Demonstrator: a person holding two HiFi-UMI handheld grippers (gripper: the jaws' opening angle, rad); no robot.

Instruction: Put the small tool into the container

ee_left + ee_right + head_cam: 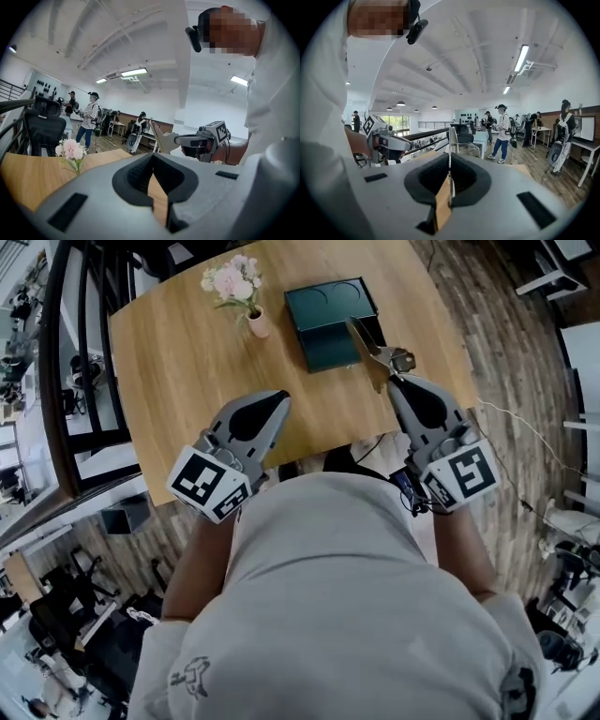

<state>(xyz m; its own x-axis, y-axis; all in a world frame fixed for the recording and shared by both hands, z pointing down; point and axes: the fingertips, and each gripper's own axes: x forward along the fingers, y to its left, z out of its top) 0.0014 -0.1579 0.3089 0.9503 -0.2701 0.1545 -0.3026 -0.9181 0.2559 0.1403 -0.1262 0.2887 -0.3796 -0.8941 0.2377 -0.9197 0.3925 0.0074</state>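
Note:
A dark green container (328, 320) lies open on the wooden table (187, 362), toward its far right. My right gripper (392, 379) is shut on a small tool (367, 345) that has a tan wooden handle and a thin flat blade. The blade reaches over the container's near right corner. In the right gripper view the tool (444, 199) stands edge-on between the closed jaws of the right gripper (449, 187). My left gripper (279, 399) hovers over the table's near edge, shut and holding nothing. From the left gripper (159, 197) the tool (161, 137) shows raised at the right.
A small vase of pink flowers (239, 292) stands left of the container. The person's grey-shirted body (337, 596) fills the lower head view. Railings (84, 362) run along the table's left. Several people stand in the room's background (502, 131).

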